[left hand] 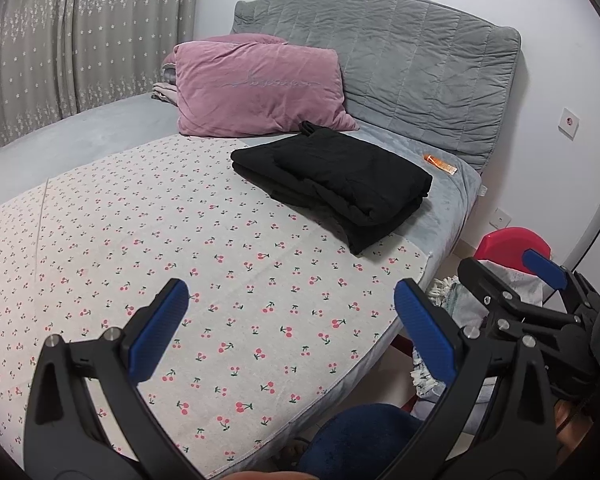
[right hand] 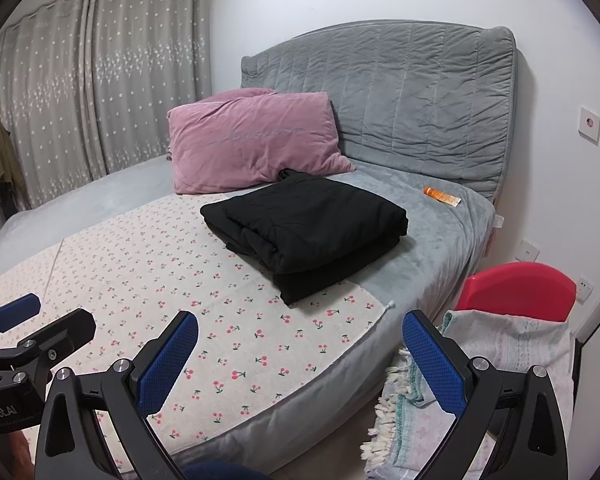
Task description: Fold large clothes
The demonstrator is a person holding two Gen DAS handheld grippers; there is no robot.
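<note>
On the far right part of the bed, a bulky black garment (left hand: pixel 332 184) lies folded into a thick, roughly rectangular bundle, half on the cream cherry-print cloth (left hand: pixel 180 280) and half on the pale grey plush bed cover (left hand: pixel 444 208). Its layers are stacked, though the lower edge toward the bed's side sticks out unevenly beneath the top fold. Behind it leans a pink velvet pillow (left hand: pixel 256 84) against the grey quilted headboard (left hand: pixel 412 60), and a small orange tube (left hand: pixel 440 163) lies near the headboard, apart from the garment.

Both tools hang back at the near edge of the bed, well apart from the bundle. The left gripper (left hand: pixel 292 332) has its blue-padded fingers spread wide with nothing between them, and the right gripper (right hand: pixel 300 360) is likewise spread and empty; in each view the other tool shows at the frame's side, just beside it.

Judging from this, the folding of the black piece looks finished or nearly so, and the moment falls between steps. The next move probably calls either for tidying that protruding lower layer or for reaching to another piece: a pale patterned fringed textile (right hand: pixel 480 380) is draped over something beside the red plastic stool (right hand: pixel 516 292), just right of the bed. Picking it up would need both grippers to pinch separate edges and lift it onto the cherry cloth.
</note>
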